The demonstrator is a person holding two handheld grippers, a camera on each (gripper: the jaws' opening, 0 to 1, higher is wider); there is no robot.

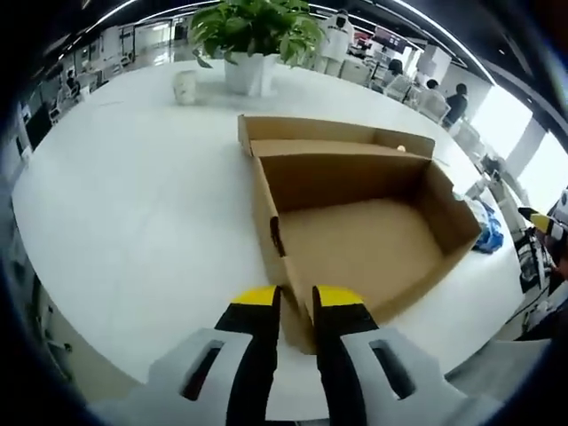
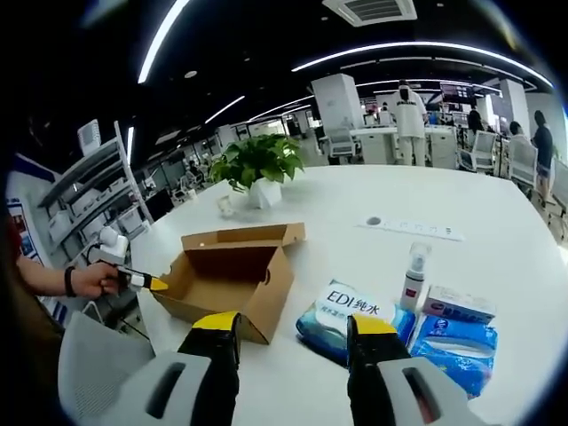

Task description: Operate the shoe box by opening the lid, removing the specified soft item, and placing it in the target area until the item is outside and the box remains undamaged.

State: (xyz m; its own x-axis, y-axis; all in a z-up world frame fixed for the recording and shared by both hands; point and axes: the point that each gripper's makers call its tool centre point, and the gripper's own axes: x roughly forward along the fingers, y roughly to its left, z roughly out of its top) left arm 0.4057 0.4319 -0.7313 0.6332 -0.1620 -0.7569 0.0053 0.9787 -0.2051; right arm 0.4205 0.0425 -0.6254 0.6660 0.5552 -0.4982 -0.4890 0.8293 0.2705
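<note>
Bright, even light from ceiling strips (window glare at right); fisheye bending blurs the edges.

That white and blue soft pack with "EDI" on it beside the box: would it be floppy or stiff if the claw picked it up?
Probably floppy: the EDI pack looks like a pillowy plastic wrapper lying flat on the white table, so it would likely sag. Its glossy film may be slippery. Rolling seems unlikely. The right claw is open just before it.

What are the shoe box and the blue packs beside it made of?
Shoe box: looks like plain brown cardboard, matte, with folded flaps and raw edges. Blue packs: apparently soft plastic film, glossy, wrinkled, with a printed label; likely wet wipes.
</note>
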